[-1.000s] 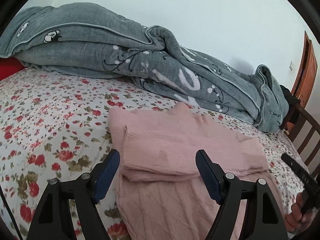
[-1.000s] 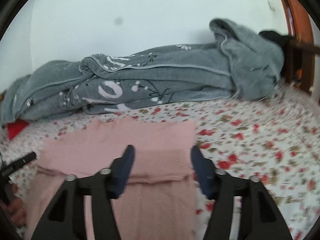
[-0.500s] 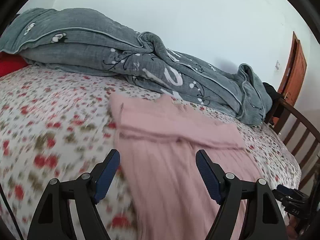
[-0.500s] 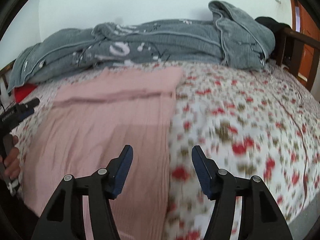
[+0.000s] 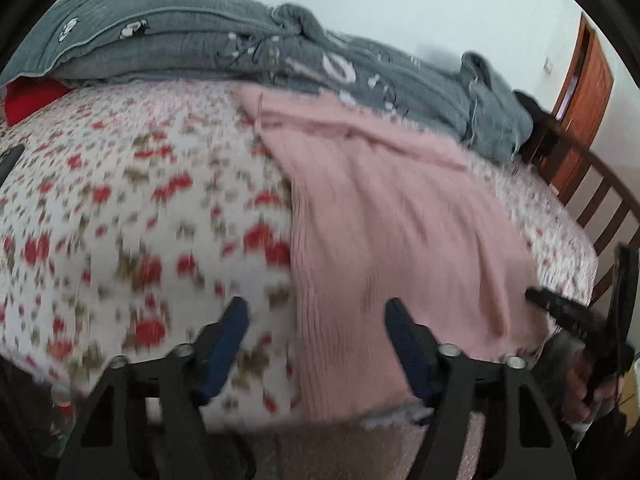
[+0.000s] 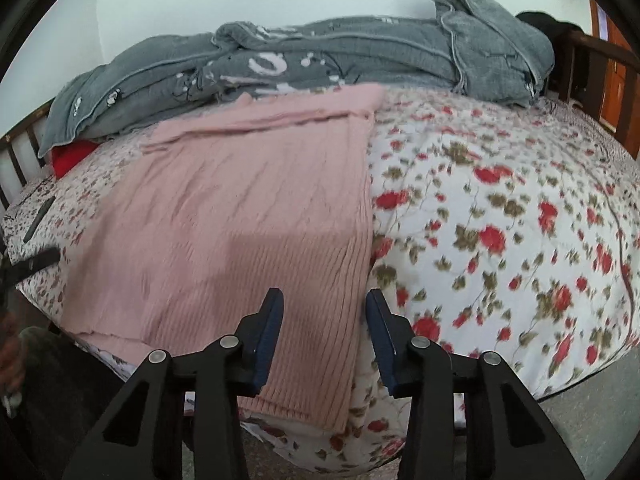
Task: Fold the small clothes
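Pink sweater (image 6: 240, 216): flat on the flowered bedspread (image 6: 500, 216), far end folded over beside the grey blanket (image 6: 320, 52), near hem over the bed edge. Left gripper (image 5: 316, 344): jaws closing, hem corner between them, contact lost in blur. Right gripper (image 6: 324, 334): jaws closing around the other corner, pads apart. Red item (image 5: 28, 98) mostly hidden under the blanket.

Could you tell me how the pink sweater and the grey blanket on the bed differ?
The pink sweater lies flat with its sleeves folded in, while the grey blanket is bunched in a long heap. The sweater is plain ribbed knit; the blanket bears white printed marks. The sweater hangs over the bed's near edge; the blanket lies along the far side by the wall. Both rest on the floral sheet.
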{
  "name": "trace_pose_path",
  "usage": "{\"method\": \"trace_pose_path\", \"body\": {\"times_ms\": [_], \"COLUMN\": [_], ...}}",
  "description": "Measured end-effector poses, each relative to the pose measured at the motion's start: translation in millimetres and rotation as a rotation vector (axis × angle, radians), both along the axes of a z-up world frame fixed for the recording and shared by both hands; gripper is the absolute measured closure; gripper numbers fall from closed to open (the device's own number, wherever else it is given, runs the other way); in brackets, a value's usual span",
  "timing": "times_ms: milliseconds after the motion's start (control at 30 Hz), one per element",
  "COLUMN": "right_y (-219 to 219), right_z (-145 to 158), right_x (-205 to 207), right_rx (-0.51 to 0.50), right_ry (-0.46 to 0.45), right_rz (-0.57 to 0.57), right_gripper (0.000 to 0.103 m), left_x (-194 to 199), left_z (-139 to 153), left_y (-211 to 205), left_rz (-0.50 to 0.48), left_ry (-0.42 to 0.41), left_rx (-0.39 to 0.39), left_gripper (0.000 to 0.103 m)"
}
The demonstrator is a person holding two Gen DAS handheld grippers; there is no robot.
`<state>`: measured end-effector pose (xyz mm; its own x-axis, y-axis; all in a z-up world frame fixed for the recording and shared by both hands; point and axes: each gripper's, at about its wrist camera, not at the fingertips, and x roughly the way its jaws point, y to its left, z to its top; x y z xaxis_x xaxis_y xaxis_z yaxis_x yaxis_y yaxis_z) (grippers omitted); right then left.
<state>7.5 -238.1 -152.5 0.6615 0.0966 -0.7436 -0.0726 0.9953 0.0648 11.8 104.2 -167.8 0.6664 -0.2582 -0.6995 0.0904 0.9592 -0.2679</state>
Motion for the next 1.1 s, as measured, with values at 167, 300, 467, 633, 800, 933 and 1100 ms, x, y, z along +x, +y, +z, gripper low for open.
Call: {"method": "trace_pose_path", "body": {"times_ms": [167, 300, 467, 633, 800, 933, 1100], "right_y": [-4, -8, -8, -10, -18, -28, -24], "right_z": [-15, -18, -20, -18, -1, -5, -22], "right_x": [0, -5, -5, -6, -13, -7, 4], "right_rx": [0.024, 0.060, 0.066, 0.105, 0.176, 0.239, 0.257], "right_ry": [0.039, 0.025, 0.028, 0.028, -0.009, 0.021, 0.099], "right_rz": [-0.012, -0.007, -0.001, 0.019, 0.043, 0.027, 0.024], "right_gripper": [0.074, 0.076, 0.077, 0.097, 0.098, 0.097, 0.093], "left_x": [-3, 1, 6, 6, -1, 10, 12], "left_z": [-17, -21, -22, -16, -1, -17, -32], "left_y": [-1, -3, -6, -8, 1, 5, 12], "left_rz": [0.019, 0.024, 0.035, 0.041, 0.041, 0.064, 0.104], "left_ry": [0.060, 0.070, 0.082, 0.099, 0.069, 0.138, 0.164], "left_rx": [-0.042, -0.041, -0.049, -0.075, -0.114, -0.164, -0.261], "left_gripper": [0.059, 0.061, 0.080, 0.096, 0.096, 0.096, 0.093]}}
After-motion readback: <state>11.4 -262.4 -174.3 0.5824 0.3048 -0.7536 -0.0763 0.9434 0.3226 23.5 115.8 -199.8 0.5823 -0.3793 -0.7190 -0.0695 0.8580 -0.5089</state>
